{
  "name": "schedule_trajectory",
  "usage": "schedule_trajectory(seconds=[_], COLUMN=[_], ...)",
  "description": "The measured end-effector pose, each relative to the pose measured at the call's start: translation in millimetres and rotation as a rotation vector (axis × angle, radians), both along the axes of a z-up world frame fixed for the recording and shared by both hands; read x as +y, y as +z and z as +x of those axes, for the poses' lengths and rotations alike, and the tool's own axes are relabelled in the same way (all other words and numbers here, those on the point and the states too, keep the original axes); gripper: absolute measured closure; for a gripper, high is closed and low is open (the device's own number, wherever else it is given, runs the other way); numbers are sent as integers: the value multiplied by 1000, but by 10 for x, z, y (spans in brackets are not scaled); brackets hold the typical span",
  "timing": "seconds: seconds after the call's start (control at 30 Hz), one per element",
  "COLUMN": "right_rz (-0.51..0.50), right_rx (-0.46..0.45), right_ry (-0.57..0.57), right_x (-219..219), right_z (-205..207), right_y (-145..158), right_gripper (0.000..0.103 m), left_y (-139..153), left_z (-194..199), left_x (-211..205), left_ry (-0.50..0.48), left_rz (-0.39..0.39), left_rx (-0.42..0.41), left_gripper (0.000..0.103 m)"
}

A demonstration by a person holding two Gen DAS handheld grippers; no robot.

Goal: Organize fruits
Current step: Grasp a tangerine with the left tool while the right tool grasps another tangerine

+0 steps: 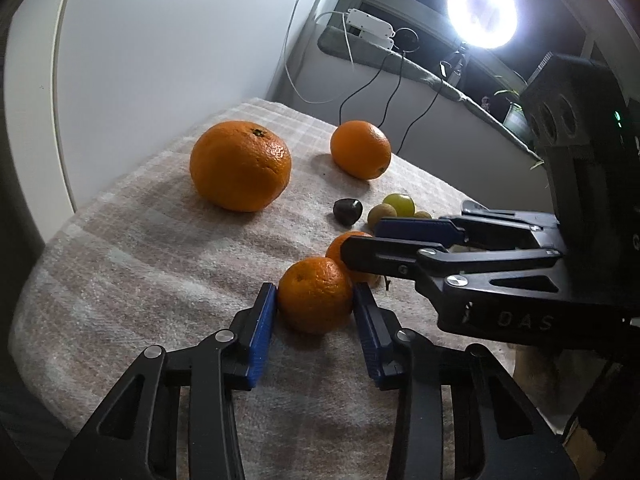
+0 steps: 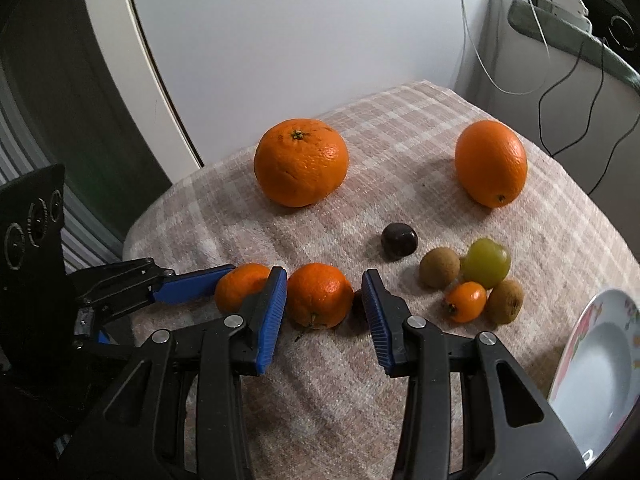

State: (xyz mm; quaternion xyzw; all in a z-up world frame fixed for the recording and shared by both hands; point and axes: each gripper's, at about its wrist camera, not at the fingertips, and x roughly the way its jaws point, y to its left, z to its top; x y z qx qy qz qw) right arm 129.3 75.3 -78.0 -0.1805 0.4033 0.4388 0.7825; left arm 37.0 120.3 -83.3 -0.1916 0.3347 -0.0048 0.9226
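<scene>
Two mandarins (image 1: pixel 315 294) (image 2: pixel 319 295) are sitting between the claws: left gripper (image 1: pixel 315 304) clamping one, right gripper (image 2: pixel 325 300) straddling the other, contact unclear. Two oranges (image 2: pixel 301 162) (image 2: pixel 491 163) are lying behind.

We see a checked cloth (image 2: pixel 400 128) on the table, with oranges (image 2: pixel 301 162), small fruits (image 2: pixel 486 263) and a plate (image 2: pixel 600 368).

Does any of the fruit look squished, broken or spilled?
No, nothing stands out. The big orange, the other orange and the two small mandarins look whole. The little fruits sit in a loose bunch on the checked cloth, beside an empty plate.
</scene>
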Motion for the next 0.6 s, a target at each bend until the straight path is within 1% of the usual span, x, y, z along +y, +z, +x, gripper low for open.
schedule_trajectory(seconds=[0.17, 0.4, 0.6], right_rz=[-56, -129, -167], right_rx=[-41, -76, -51], right_ry=[49, 123, 169], right_x=[73, 203, 281], right_z=[-16, -65, -23], right_y=[-7, -29, -45], right_gripper=[62, 62, 62], left_y=[1, 11, 34], left_z=[-65, -94, -143], left_x=[25, 45, 64], left_ry=[0, 10, 20], left_rz=[-8, -3, 11], left_rx=[-6, -5, -7], left_gripper=[66, 66, 66])
